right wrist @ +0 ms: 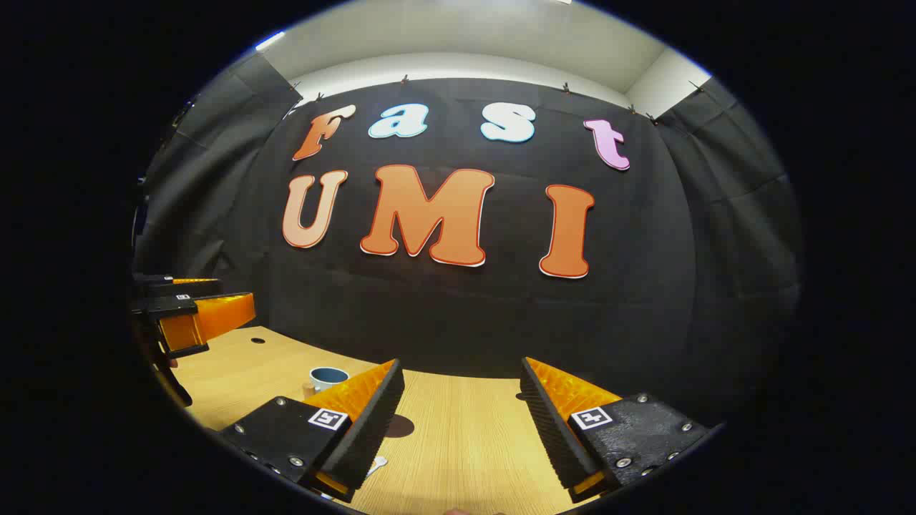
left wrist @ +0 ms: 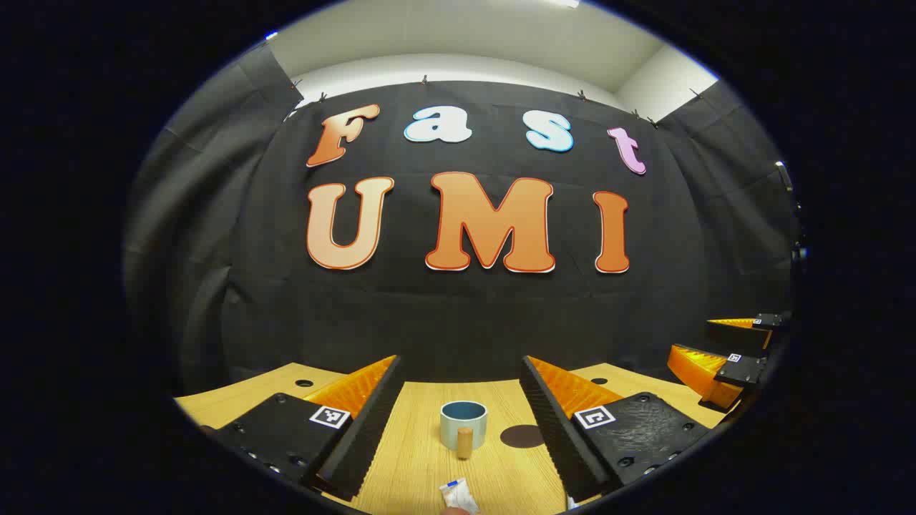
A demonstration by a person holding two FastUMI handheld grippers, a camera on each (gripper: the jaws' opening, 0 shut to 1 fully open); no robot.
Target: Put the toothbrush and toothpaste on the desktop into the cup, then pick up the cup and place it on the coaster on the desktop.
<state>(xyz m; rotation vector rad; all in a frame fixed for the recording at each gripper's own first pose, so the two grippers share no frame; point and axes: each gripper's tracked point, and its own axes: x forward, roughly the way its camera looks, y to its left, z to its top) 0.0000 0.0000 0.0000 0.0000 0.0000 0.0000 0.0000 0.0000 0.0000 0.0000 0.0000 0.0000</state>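
Both grippers hang over the desk with their jaws spread wide and nothing between them; my left gripper [left wrist: 461, 400] looks straight down the light wooden desktop [left wrist: 422, 458], and my right gripper [right wrist: 461, 400] hovers off to its right, over bare wood. From the left gripper view, the small white crimped toothpaste tube [left wrist: 458, 493] lies nearest, just ahead of the fingers and between them, its flat end tilted up and leftward; I cannot tell its full long axis, since its lower end runs out of view. Beyond it stands a short tan wooden cylinder [left wrist: 465, 441], upright, close in front of the pale blue ceramic cup with the dark blue inside [left wrist: 463, 422]; whether that is the toothbrush I cannot say. Just right of the cup lies the dark brown round flat coaster [left wrist: 522, 435], near but apart from it. From the right gripper view the cup [right wrist: 328, 377] sits well off to the left, partly behind the left finger. I judge nothing is yet in the cup; the left gripper is the nearer hand, and the tube lies dead ahead of it, so a short drop forward should reach it.
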